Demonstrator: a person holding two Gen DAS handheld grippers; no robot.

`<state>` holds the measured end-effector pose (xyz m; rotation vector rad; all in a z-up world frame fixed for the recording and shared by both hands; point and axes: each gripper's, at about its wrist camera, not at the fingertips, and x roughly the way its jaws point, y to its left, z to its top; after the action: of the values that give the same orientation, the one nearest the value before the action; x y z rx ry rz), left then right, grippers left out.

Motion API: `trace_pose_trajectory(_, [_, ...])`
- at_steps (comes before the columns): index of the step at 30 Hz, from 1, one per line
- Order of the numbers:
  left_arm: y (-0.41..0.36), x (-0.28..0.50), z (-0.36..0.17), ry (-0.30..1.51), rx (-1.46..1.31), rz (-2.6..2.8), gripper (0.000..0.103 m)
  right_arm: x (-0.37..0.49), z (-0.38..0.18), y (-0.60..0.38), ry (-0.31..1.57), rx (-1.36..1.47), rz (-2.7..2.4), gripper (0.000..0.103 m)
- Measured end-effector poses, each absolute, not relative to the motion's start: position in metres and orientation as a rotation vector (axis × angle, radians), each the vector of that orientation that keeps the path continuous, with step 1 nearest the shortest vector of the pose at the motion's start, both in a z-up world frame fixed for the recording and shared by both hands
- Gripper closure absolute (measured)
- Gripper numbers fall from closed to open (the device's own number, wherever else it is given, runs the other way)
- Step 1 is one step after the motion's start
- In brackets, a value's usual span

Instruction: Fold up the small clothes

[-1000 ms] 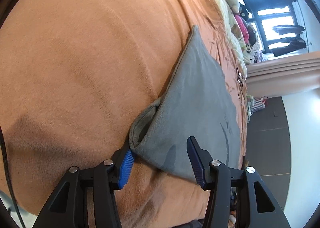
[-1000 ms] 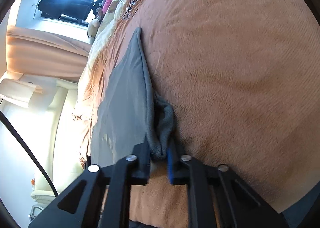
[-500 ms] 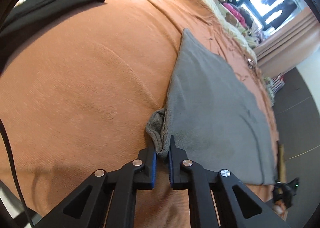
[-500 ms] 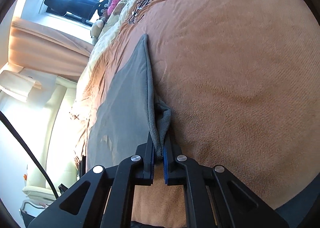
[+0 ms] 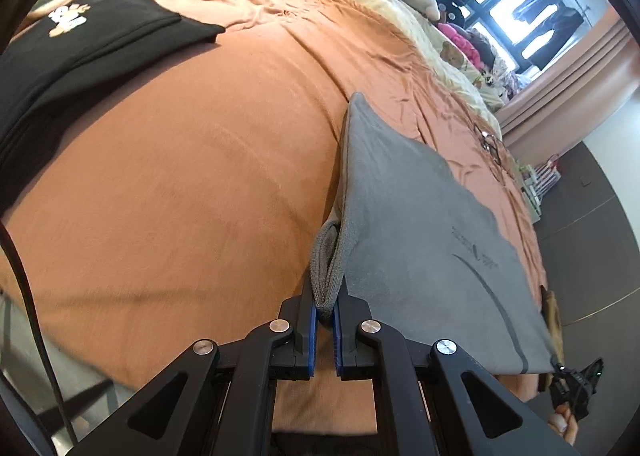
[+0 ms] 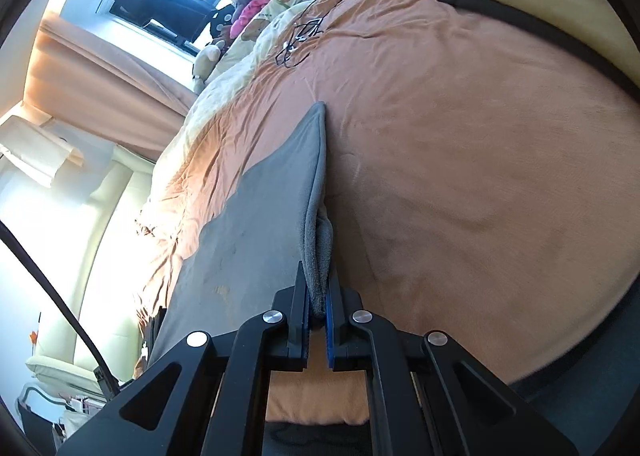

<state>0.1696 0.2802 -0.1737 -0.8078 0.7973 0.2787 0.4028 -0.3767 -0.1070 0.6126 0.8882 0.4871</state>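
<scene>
A grey cloth [image 5: 420, 232] lies on the orange bed cover, with its near edge lifted. My left gripper [image 5: 325, 306] is shut on one near corner of it, where the edge is doubled. My right gripper [image 6: 318, 302] is shut on the other near corner of the same grey cloth [image 6: 248, 240]. The cloth stretches away from both grippers to a far point on the bed. In the left wrist view a printed logo shows on its right part.
A black garment [image 5: 80, 51] with a print lies at the far left of the orange bed cover [image 5: 180, 175]. Soft toys [image 5: 452, 35] and a cable [image 6: 300, 35] lie near the window. A dark band [image 6: 532, 27] and a yellow cover lie at the far right.
My left gripper has closed on the cloth's corner, having been open around it a second ago. Both grippers have since lifted and pulled the near edge up, with more of the bed in view.
</scene>
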Motion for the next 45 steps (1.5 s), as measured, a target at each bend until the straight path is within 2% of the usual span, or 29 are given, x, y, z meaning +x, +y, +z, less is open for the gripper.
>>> trace_pose_trajectory(11, [0.266,0.145,-0.188,0.807,-0.875,0.231,0.097,0.386,-0.108,-0.390,0.974,0.529,0.445,0.098])
trace_pose_trajectory(15, [0.267,0.150,-0.188,0.812,-0.867,0.216,0.097,0.380,-0.090,-0.392,0.948,0.487,0.394,0.097])
trace_pose_trajectory(16, [0.267,0.150,-0.188,0.814,-0.866,0.212,0.097,0.378,-0.082,-0.394,0.936,0.480,0.390,0.093])
trace_pose_trajectory(17, [0.266,0.151,-0.189,0.815,-0.865,0.207,0.097,0.372,-0.078,-0.394,0.929,0.473,0.390,0.080])
trace_pose_trajectory(18, [0.266,0.151,-0.190,0.814,-0.867,0.200,0.097,0.368,-0.072,-0.394,0.921,0.463,0.387,0.072])
trace_pose_trajectory(19, [0.266,0.152,-0.191,0.814,-0.871,0.194,0.097,0.364,-0.066,-0.392,0.912,0.454,0.389,0.057])
trace_pose_trajectory(20, [0.267,0.152,-0.195,0.814,-0.881,0.187,0.097,0.359,-0.057,-0.387,0.896,0.441,0.397,0.052])
trace_pose_trajectory(27, [0.273,0.150,-0.217,0.838,-0.948,0.148,0.092,0.344,-0.030,-0.325,0.896,0.289,0.497,0.052])
trace_pose_trajectory(29, [0.276,0.152,-0.221,0.846,-0.964,0.142,0.081,0.343,-0.025,-0.308,0.901,0.294,0.535,0.052])
trace_pose_trajectory(31, [0.277,0.154,-0.224,0.845,-0.972,0.131,0.064,0.341,-0.019,-0.290,0.910,0.286,0.569,0.052])
trace_pose_trajectory(33, [0.277,0.155,-0.225,0.843,-0.956,0.132,0.060,0.340,-0.016,-0.276,0.917,0.266,0.594,0.052])
trace_pose_trajectory(41, [0.286,0.169,-0.235,0.844,-0.972,0.106,0.061,0.349,-0.026,-0.209,0.984,0.153,0.670,0.053])
trace_pose_trajectory(42, [0.286,0.170,-0.235,0.844,-0.967,0.106,0.066,0.350,-0.030,-0.199,0.994,0.125,0.673,0.054])
trace_pose_trajectory(43, [0.285,0.171,-0.235,0.850,-0.955,0.107,0.075,0.354,-0.031,-0.191,1.001,0.102,0.674,0.058])
trace_pose_trajectory(45, [0.283,0.173,-0.237,0.866,-0.942,0.092,0.086,0.356,-0.038,-0.173,1.025,0.057,0.681,0.067])
